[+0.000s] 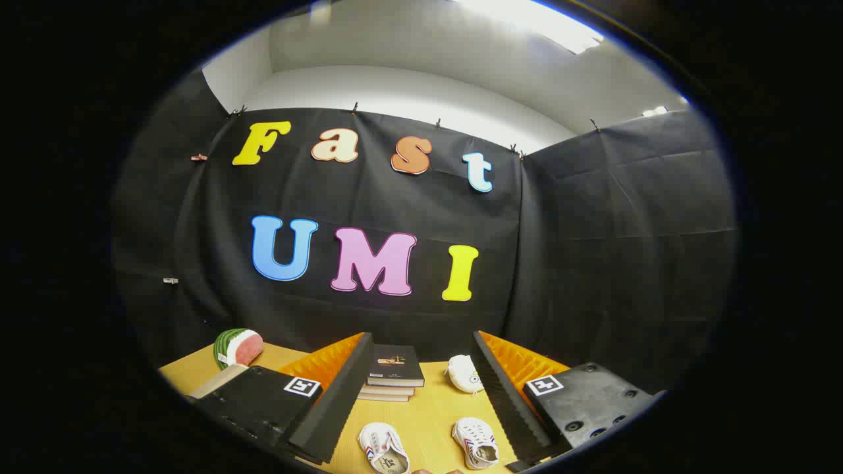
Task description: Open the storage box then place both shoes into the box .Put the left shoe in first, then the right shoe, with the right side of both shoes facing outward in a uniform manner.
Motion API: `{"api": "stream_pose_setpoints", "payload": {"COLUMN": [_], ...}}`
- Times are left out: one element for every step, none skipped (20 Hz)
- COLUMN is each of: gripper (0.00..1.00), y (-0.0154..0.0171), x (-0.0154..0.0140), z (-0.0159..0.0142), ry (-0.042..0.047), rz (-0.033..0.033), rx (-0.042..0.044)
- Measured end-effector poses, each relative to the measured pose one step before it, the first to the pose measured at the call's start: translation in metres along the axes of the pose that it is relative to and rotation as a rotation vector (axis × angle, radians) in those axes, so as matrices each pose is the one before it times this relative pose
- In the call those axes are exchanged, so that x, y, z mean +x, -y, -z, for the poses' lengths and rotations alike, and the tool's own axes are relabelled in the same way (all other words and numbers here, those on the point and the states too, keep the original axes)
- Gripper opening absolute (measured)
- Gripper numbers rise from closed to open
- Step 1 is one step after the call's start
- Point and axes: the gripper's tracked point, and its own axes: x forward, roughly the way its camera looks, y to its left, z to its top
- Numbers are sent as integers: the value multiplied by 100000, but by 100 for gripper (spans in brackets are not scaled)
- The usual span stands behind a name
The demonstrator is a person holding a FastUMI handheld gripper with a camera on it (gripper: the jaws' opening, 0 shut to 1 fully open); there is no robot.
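Note:
Two small white shoes with red and blue stripes lie on the wooden table (428, 415) between my fingers: one shoe (383, 447) toward the left finger, the other shoe (475, 442) toward the right finger. My gripper (421, 401) is held above them, wide open, with nothing between its fingers. Its left finger (332, 401) and right finger (510, 401) flank both shoes without touching them.
A stack of dark-covered books (394, 375) lies just beyond the shoes. A small white plush toy (464, 374) sits to the right of the books. A watermelon-slice toy (237, 347) rests at the table's far left. Black cloth walls close the booth behind.

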Motion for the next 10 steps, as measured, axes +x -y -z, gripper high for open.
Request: {"api": "stream_pose_setpoints", "payload": {"gripper": [97,97,97,97,97,97,97,97,97,97], "y": [-177,-127,-16,159,32,123,81,-28,-49,-172], "x": [55,39,-16,46,18,-121,-82,-9,3,23], "z": [373,324,-4,-137,-44,223,164,72,148,106], "ry": [-1367,-1174,-252,353,150,54,2,-218,-396,-439], "rz": [-864,-770,-220,55,51,37,-78,-160,-165,-150], "rx": [647,976,1390,1277,342,-237,-416,-117,423,855]}}
